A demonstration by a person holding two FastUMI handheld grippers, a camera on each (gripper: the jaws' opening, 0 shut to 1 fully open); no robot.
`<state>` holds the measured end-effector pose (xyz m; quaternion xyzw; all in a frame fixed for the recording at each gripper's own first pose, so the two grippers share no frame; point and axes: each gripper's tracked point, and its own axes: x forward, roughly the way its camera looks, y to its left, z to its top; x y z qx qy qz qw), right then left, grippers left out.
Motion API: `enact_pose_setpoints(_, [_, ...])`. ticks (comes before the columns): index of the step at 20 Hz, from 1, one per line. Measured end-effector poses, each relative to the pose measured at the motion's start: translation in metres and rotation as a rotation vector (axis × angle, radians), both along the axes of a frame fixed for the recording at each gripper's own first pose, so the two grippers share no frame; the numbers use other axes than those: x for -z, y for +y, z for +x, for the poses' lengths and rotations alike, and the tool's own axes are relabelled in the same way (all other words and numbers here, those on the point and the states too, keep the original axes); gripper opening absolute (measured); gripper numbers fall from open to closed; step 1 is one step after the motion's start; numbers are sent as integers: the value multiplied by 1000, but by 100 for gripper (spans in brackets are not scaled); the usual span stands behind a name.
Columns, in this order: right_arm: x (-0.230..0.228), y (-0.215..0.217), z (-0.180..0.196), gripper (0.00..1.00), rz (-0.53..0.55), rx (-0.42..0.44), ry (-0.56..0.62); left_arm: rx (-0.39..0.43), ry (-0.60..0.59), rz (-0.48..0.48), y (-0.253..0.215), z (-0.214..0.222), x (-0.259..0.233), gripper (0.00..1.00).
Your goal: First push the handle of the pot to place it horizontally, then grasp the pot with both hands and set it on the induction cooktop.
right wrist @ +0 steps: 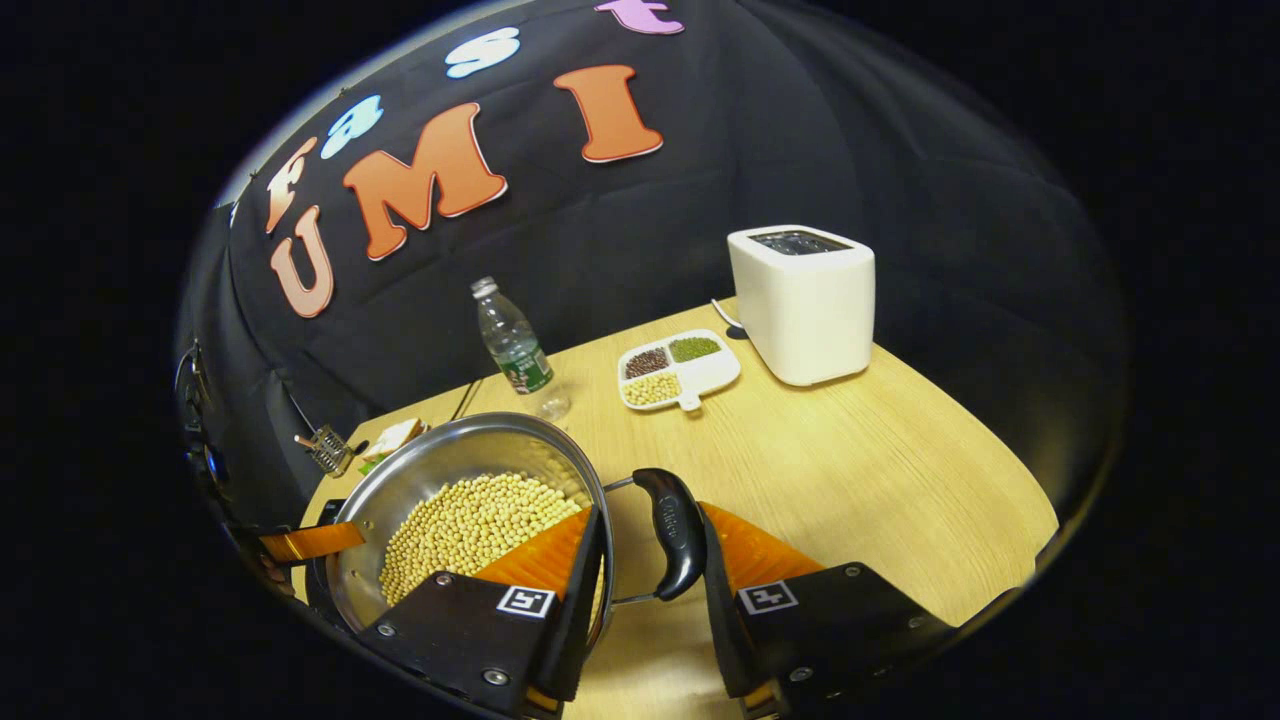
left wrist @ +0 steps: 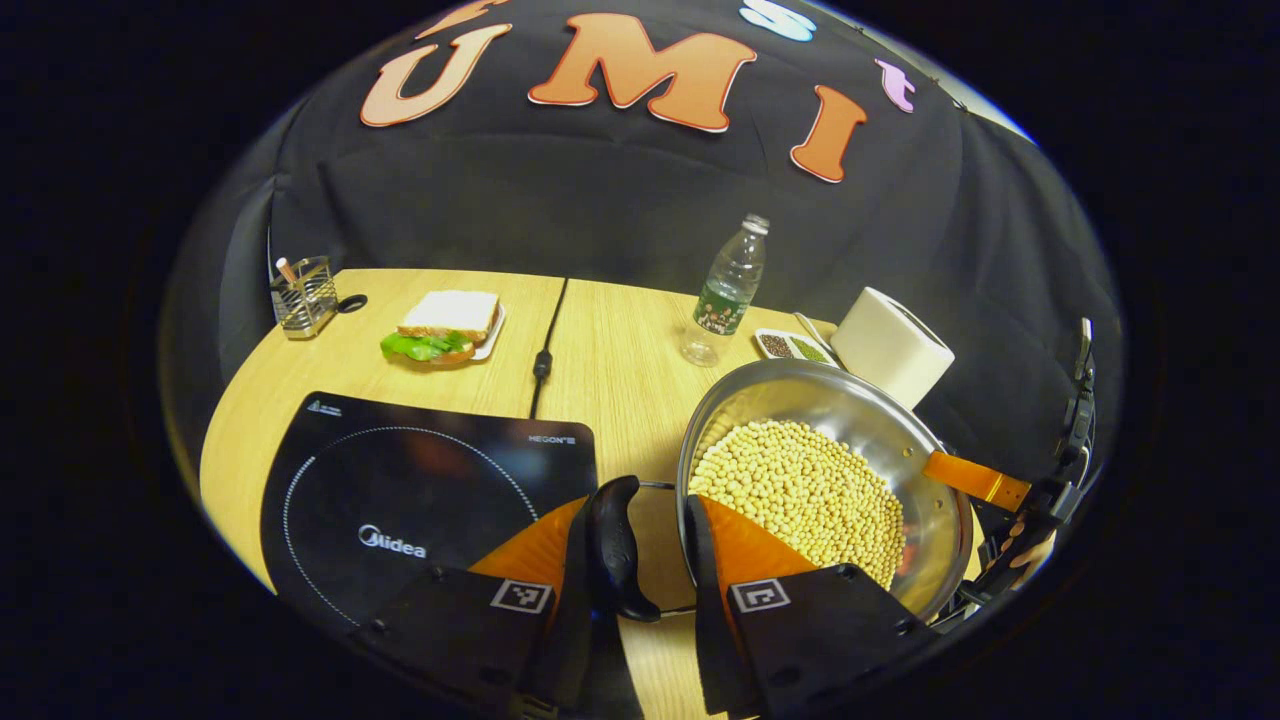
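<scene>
A steel pot of soybeans stands to the right of the black induction cooktop; whether it rests on the table I cannot tell. My left gripper straddles the pot's near black handle, one finger outside the handle, the other against the inside of the rim. In the right gripper view, my right gripper holds the pot the same way at its other handle. The right gripper shows across the pot, as does the left gripper.
On the wooden table lie a sandwich plate, a water bottle, a divided bean dish, a white toaster, a wire rack and a black cable. Bare wood lies right of the pot.
</scene>
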<state>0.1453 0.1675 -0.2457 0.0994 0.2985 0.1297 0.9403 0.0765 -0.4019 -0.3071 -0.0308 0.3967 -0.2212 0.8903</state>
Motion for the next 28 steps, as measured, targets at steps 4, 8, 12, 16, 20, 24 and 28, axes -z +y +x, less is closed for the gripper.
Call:
enact_pose_setpoints(4, [-21,32,-12,52,30,-32,-9,-13,-27,9,35,10,-27,51])
enact_pose_setpoints(8, [-39,72,-25,52,58,-65,-14,-43,-34,18,78,14,-47,51])
enact_pose_setpoints(12, [-47,118,-38,52,80,-101,0,-81,-35,27,130,20,-57,51])
enact_pose_setpoints(16, [-50,162,-55,52,85,-143,11,-116,-19,38,180,26,-62,50])
enact_pose_setpoints(20, [-46,204,-76,52,90,-180,25,-148,2,49,225,25,-58,50])
enact_pose_setpoints(24, [-33,239,-92,52,94,-219,63,-183,23,58,267,26,-52,50])
enact_pose_setpoints(28, [-21,265,-103,52,76,-235,68,-184,31,81,294,25,-36,51])
